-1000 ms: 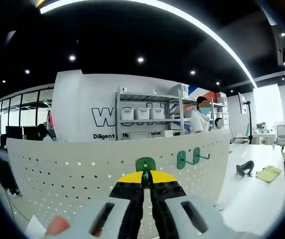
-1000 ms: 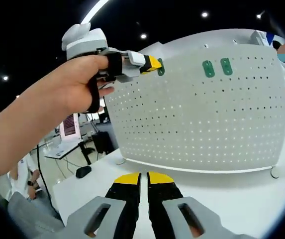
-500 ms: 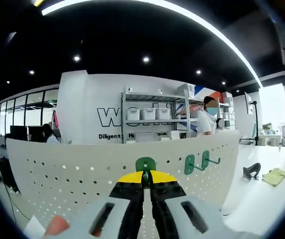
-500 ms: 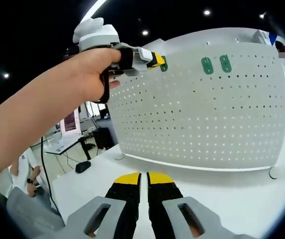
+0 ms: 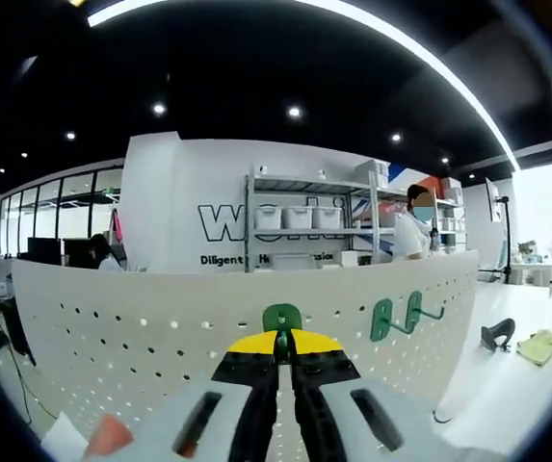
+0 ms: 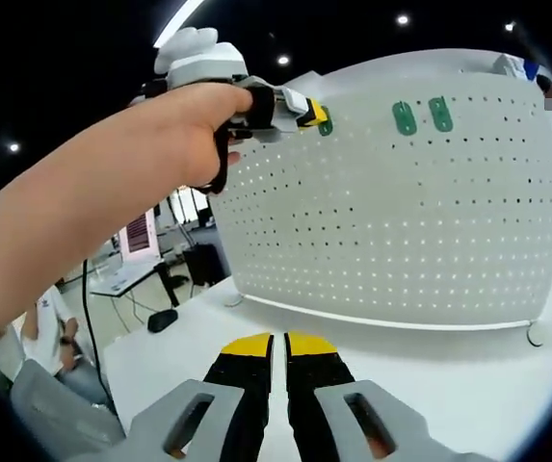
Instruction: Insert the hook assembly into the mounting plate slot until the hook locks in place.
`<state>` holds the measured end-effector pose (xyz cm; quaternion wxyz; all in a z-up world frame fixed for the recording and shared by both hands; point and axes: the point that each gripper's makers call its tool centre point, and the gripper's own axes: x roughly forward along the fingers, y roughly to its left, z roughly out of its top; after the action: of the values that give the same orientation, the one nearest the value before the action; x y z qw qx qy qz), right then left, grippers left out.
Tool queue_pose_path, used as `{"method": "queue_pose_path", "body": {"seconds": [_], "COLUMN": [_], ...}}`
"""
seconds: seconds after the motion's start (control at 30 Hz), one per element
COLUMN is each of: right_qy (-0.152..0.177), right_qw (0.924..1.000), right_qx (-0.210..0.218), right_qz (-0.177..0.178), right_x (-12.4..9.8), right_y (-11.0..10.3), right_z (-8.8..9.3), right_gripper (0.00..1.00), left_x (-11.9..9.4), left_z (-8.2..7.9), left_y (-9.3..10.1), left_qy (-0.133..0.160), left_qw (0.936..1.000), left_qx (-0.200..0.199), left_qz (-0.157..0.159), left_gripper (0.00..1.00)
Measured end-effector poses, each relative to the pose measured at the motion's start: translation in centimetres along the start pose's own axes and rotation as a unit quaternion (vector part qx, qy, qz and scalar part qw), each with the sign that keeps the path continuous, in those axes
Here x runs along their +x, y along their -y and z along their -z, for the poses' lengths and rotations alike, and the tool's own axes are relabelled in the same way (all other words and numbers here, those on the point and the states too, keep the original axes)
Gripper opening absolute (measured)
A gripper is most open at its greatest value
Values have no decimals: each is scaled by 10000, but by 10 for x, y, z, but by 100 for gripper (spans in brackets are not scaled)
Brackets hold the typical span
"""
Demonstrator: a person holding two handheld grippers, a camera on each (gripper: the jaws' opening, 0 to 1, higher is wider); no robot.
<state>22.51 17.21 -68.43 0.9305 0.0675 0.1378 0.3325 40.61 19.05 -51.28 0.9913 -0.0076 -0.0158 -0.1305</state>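
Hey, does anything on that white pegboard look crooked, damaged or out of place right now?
Nothing stands out. The pegboard stands upright on the table, two green hooks sit side by side near its top edge, and the left claw holds a third green hook at that edge.

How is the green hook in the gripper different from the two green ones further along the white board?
The held hook is pinched between the shut left gripper at the pegboard's top edge; the two mounted hooks hang free of any gripper. The held one stands alone; the mounted ones sit side by side. All three are green and near the top edge.
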Motion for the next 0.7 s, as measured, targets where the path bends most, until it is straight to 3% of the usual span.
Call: {"method": "queue_pose_path", "body": {"seconds": [0.7], "right_qy": [11], "right_qw": [9999], "right_qx": [129], "right_qz": [-109], "right_x": [-3], "right_y": [3], "right_z": [4], "right_gripper": [3], "left_x": [8], "left_z": [0], "left_y": [-2], "left_qy": [-23], "left_qw": [9995], "left_qx": [91], "left_qz": [-292], "left_gripper": [4]}}
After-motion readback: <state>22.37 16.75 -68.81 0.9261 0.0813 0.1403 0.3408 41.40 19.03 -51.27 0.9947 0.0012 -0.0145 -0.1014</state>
